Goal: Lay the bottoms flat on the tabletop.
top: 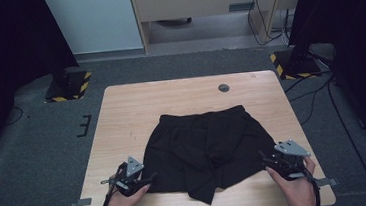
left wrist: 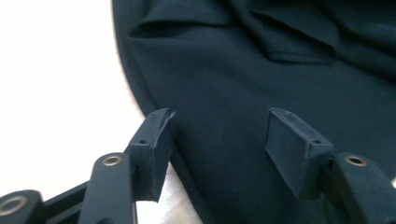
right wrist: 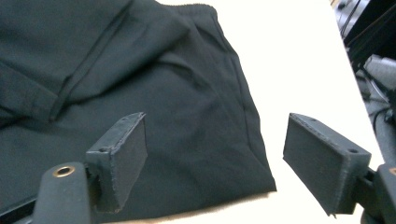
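High view: both grippers' fingers (left wrist: 299, 149) open, empty, at shorts' (top: 205, 146) near corners.

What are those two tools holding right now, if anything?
Nothing. Both the left tool and the right tool stand open at the hem corners of the black shorts, gripping no fabric.

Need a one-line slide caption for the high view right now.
Black shorts spread on wooden table; left gripper and right gripper open at the leg hems.

The left gripper (left wrist: 219, 135) has its jaws spread apart with nothing pinched. Black shorts (left wrist: 243, 79) lie between and beyond them; the pale table (left wrist: 56, 84) lies outside the left jaw.
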`<action>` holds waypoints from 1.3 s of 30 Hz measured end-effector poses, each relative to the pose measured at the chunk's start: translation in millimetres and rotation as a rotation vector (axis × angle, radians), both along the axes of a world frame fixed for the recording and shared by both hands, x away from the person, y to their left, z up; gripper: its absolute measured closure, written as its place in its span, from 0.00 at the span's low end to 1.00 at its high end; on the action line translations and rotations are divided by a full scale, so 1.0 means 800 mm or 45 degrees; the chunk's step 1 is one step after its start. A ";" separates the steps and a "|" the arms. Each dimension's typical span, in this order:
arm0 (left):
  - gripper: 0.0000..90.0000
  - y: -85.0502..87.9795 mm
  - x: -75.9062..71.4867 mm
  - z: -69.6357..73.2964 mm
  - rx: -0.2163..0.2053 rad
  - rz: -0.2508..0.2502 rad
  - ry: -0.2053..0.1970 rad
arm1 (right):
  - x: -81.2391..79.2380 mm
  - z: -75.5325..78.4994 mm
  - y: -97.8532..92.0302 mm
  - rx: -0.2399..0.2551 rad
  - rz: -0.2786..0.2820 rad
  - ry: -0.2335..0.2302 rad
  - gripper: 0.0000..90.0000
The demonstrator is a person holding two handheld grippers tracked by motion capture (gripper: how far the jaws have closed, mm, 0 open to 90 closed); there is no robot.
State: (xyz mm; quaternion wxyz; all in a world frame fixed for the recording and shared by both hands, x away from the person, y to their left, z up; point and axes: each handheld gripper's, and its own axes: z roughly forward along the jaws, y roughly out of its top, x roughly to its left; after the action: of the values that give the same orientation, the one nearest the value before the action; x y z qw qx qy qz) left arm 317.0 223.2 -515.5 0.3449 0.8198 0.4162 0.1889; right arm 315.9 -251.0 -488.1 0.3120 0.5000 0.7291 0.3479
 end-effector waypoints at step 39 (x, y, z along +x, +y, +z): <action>0.98 -0.113 0.068 0.000 -0.040 -0.234 0.047 | 0.028 0.000 0.094 0.076 0.584 0.078 0.97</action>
State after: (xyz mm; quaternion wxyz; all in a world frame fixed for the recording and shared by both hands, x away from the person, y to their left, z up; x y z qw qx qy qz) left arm 371.3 132.6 -515.8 0.3659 0.8524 0.3484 0.1345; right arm 338.4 -175.5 -488.0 0.1877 0.3405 0.8222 0.4158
